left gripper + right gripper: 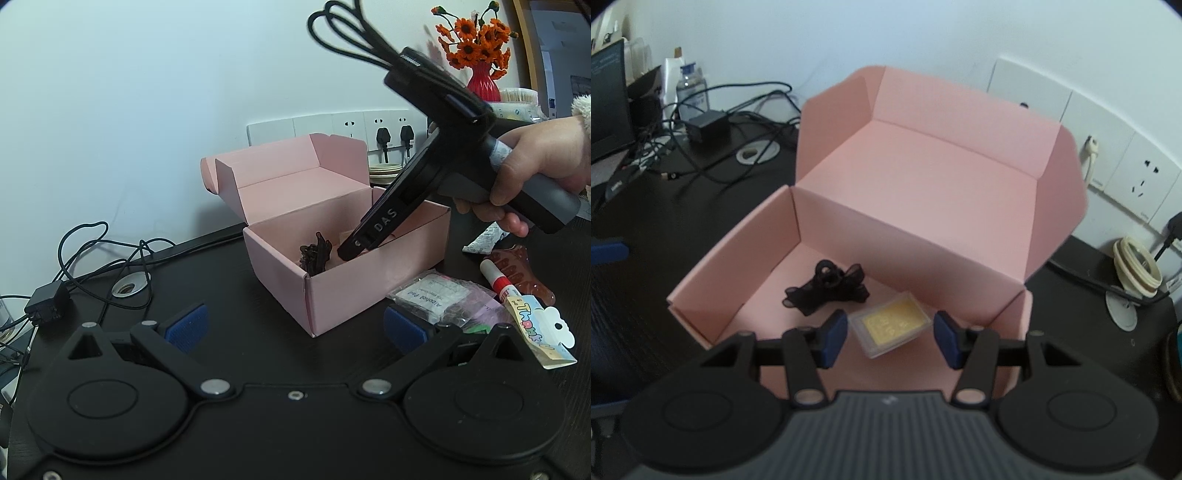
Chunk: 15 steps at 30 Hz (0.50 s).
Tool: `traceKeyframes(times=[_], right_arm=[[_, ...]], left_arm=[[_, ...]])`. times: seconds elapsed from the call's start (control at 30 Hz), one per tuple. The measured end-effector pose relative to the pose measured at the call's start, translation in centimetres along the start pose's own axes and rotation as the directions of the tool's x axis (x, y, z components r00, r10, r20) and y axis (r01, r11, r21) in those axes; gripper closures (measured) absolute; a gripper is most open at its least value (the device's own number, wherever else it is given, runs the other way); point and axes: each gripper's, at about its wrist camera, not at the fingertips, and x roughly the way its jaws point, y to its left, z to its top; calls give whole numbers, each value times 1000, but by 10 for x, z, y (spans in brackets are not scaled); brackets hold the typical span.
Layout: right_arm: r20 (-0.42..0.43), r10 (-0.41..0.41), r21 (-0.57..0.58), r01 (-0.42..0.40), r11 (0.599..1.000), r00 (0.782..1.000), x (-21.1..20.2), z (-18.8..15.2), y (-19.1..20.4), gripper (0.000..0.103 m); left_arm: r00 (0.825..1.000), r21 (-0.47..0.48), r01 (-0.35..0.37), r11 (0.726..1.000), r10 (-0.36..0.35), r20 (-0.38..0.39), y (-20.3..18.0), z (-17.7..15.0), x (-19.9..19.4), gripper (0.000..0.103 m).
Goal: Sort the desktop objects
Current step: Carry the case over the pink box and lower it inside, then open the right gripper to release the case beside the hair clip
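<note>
Right wrist view looks straight down into the pink cardboard box [871, 221], lid flipped up against the wall. Inside there's a black ribbon bow [827, 286] toward the back-left, and a little clear plastic case with a yellow card inside [891, 324] lying flat on the box floor. That case sits right between the blue pads [833, 339] of the right gripper [891, 339], but there's clear space on both sides, so the jaws are released and not pinching it.

From the left wrist cam you can see the right gripper's nose dipped into the box over the near wall, a hand [535, 173] on its grip. The left gripper [295, 325] hangs back over the dark desk [229, 295], jaws spread wide with nothing in them. To the right of the box lie an alcohol pad packet [424, 295], a glue stick [498, 280] and a "Thank you" tag [539, 332].
</note>
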Motion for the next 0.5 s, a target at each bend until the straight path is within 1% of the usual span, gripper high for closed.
traceKeyframes(times=[0.17,0.5], right_arm=[[-34,-5,-4,5,1000,999,10,4,0,52],[-112,19,-31,-22,999,994,13,13,-4,52]], left_arm=[[1000,15,-1,1000,1,2,-2,0,0,0],[1000,23,-4,1000,4,0,-4,0,0,0]])
